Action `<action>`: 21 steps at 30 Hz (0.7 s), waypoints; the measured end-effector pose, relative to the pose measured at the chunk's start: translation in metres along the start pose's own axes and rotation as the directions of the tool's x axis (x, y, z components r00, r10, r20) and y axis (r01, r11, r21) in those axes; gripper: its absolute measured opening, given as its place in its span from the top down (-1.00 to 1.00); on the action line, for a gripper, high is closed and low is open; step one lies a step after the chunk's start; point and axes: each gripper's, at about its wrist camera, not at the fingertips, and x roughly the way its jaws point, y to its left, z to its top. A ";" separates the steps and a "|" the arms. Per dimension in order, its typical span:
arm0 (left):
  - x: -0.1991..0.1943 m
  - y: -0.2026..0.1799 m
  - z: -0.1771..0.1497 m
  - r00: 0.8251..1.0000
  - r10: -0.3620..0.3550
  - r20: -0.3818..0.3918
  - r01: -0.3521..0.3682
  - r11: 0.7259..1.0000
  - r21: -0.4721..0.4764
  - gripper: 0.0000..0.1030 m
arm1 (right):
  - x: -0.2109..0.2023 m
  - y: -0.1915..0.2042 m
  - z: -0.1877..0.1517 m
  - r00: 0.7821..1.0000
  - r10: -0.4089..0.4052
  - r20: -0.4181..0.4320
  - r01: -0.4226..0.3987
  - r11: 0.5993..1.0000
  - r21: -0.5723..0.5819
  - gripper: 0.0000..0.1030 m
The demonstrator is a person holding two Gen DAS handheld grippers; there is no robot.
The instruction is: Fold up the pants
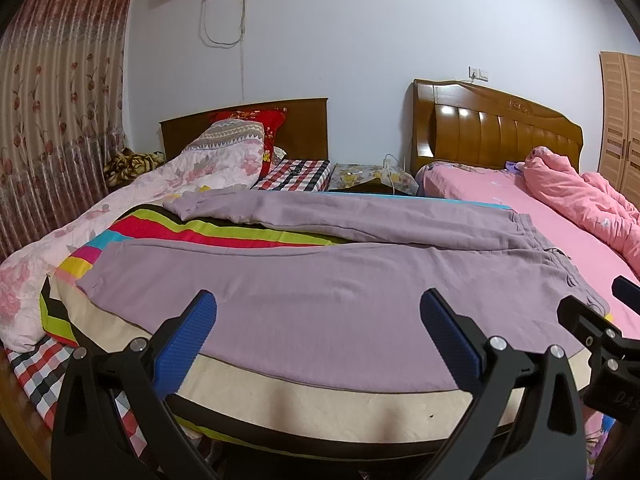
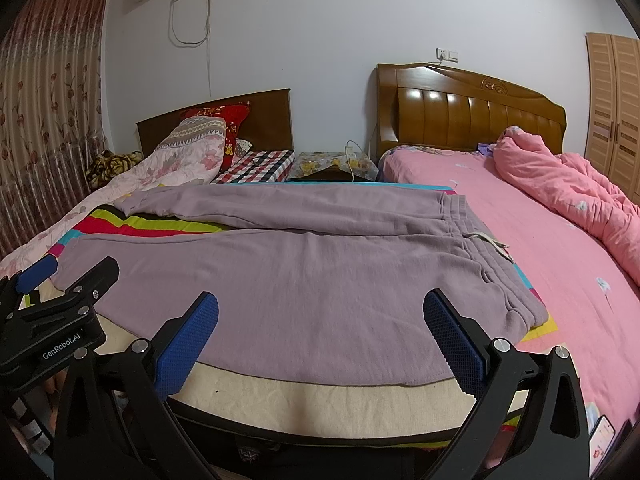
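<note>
**Mia:** Where are the pants?

**Ben:** The purple sweatpants (image 1: 320, 280) lie flat on a striped blanket (image 1: 208, 232) on the bed. The waistband (image 2: 476, 240) is over at 3 o'clock and the two leg ends point to 9 o'clock. The legs are spread apart like a V, and bright stripes show between them.

**Mia:** Are the tongs holding anything?

**Ben:** No. The left gripper (image 1: 318, 336) is wide open and nothing is in it. The right gripper (image 2: 320, 336) is wide open too. Both hang just over the near leg, at 6 o'clock, and I don't think they touch the cloth.

**Mia:** So has the folding begun?

**Ben:** It looks like it hasn't. No part is folded over yet. I think this is the very start, getting ready to grab.

**Mia:** What comes next?

**Ben:** My guess is one leg has to go on top of the other. One gripper should pinch near the waistband and one near the leg end, then lift together.

**Mia:** Is the cloth hard to hold?

**Ben:** It looks soft, thick and a bit fuzzy, with a ribbed waistband and a pale drawstring (image 2: 490, 242). The blue finger pads (image 2: 188, 344) are bumpy, so they should hold well.
</note>
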 end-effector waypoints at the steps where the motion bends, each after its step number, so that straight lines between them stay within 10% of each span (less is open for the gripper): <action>1: 0.000 0.000 0.000 1.000 0.001 0.001 -0.001 1.000 0.001 -0.97 | 0.000 0.000 0.000 1.000 0.000 0.000 0.000 1.000 0.000 -0.92; 21: 0.001 0.001 -0.001 1.000 0.003 -0.002 -0.003 1.000 0.003 -0.97 | 0.001 0.000 0.000 1.000 0.000 -0.002 0.000 1.000 0.001 -0.92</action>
